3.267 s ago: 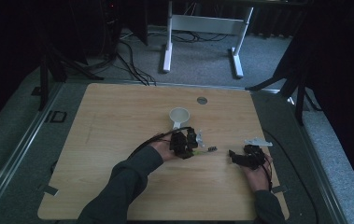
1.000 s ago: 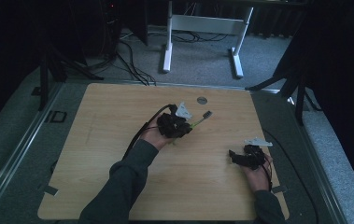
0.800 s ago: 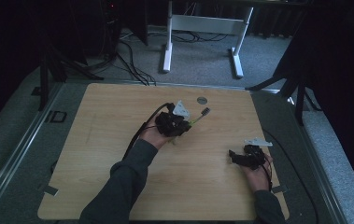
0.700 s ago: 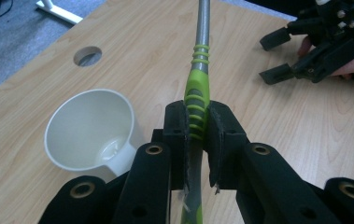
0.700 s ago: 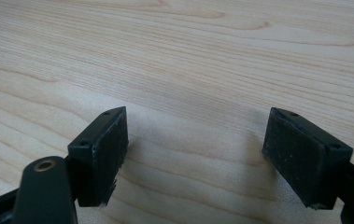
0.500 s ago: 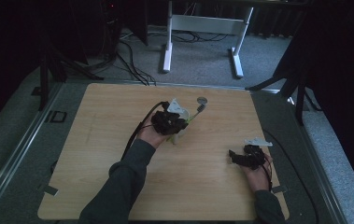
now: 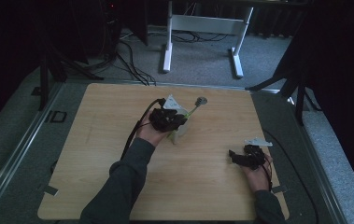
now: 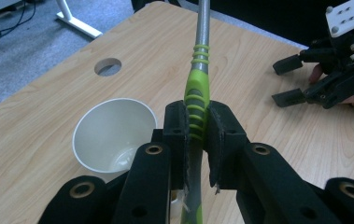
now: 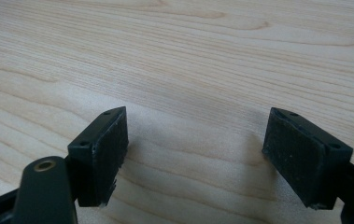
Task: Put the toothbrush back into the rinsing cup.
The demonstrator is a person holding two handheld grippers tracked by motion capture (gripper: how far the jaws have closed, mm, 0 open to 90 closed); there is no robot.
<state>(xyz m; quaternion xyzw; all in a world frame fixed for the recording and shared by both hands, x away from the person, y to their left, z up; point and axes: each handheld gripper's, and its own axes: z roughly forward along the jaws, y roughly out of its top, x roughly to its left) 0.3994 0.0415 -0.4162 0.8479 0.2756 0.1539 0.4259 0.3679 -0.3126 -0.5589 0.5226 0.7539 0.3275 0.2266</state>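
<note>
Pinching the green ribbed handle of a utensil [image 8: 196, 100], the left gripper [image 8: 198, 126] has its jaws pressed tight on it, the metal shaft slanting toward the table's far edge; just beside it stands a white paper cup [image 8: 114, 135], near a round hole [image 8: 108, 66] in the table [image 7: 95, 186]. Toward the right edge, the right gripper [image 9: 195, 154] rests spread wide over bare wood
</note>
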